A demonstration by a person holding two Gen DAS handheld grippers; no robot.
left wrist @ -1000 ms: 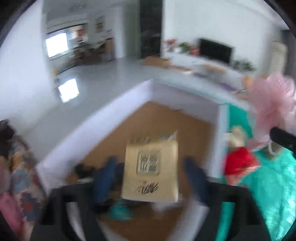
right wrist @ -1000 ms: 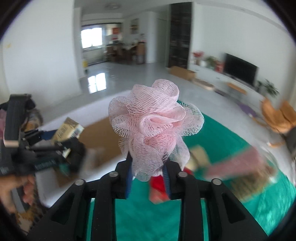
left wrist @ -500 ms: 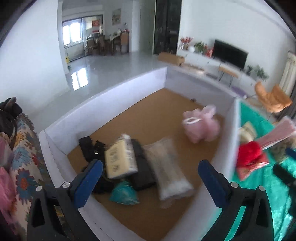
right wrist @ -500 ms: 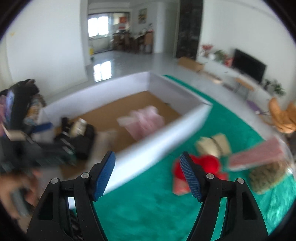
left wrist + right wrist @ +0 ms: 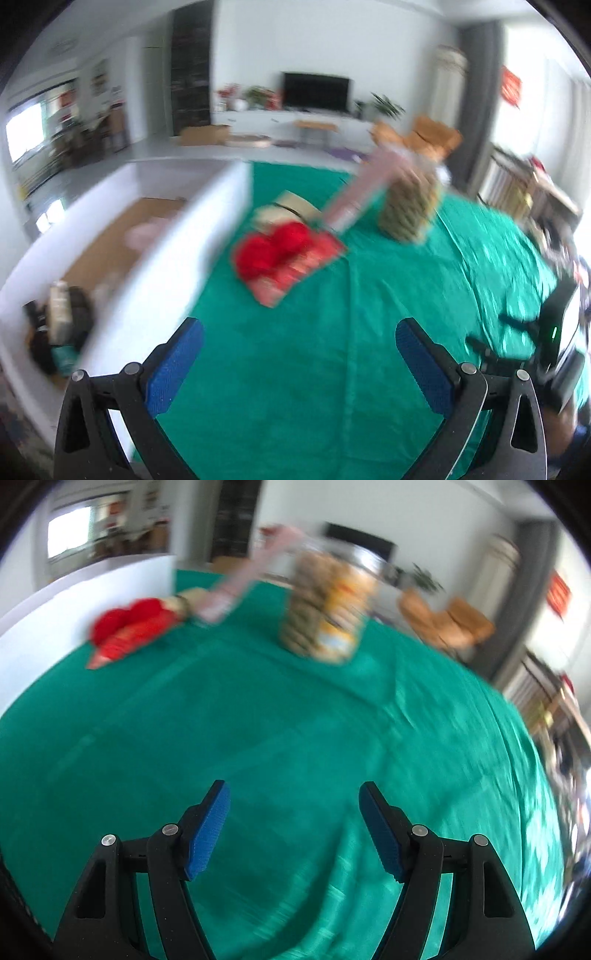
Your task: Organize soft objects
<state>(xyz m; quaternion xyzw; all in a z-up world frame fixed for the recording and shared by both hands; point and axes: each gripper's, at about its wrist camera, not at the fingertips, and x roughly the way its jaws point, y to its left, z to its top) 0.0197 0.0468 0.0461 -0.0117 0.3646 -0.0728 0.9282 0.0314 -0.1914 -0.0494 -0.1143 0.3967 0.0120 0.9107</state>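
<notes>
Grippers: left gripper [image 5: 299, 363] and right gripper [image 5: 294, 825] both spread, empty. Four blurred soft items at 12 o'clock beside white box [image 5: 177, 258]; green cloth [image 5: 277, 720] bare toward near edge.

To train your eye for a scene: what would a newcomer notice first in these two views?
The green cloth covering the surface fills both views. On it, beside the white box wall, lies a bright red soft item, with a clear bag of mottled pieces standing further back. Both the left gripper and right gripper hover with jaws open, empty.
</notes>
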